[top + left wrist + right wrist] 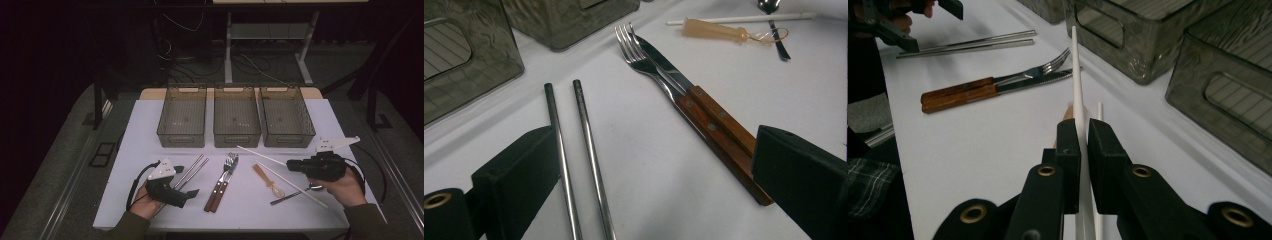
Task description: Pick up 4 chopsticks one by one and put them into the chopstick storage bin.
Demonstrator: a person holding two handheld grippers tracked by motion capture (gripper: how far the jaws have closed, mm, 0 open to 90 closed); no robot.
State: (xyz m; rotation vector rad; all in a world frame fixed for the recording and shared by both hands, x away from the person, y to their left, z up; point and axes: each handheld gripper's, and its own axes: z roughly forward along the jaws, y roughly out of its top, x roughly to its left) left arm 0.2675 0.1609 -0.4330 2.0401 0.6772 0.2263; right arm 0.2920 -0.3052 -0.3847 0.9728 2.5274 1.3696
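Observation:
My right gripper point(291, 164) is shut on the end of a white chopstick point(260, 155), which slants up off the cloth toward the bins. In the right gripper view the jaws point(1083, 135) pinch that chopstick point(1077, 75); a second white chopstick point(1099, 112) lies on the table beneath. My left gripper point(186, 182) stands open and low over the near ends of two metal chopsticks point(194, 169). In the left gripper view these metal chopsticks point(589, 150) lie between the wide-apart jaws point(654, 165), nearer the left one. Neither jaw grips them.
Three grey translucent bins point(182, 122) point(236, 122) point(286, 120) stand in a row at the back. A wooden-handled fork and knife point(222, 182) lie side by side mid-table. A tan spoon point(264, 177), the other white chopstick point(292, 184) and a metal spoon point(292, 196) lie right of them.

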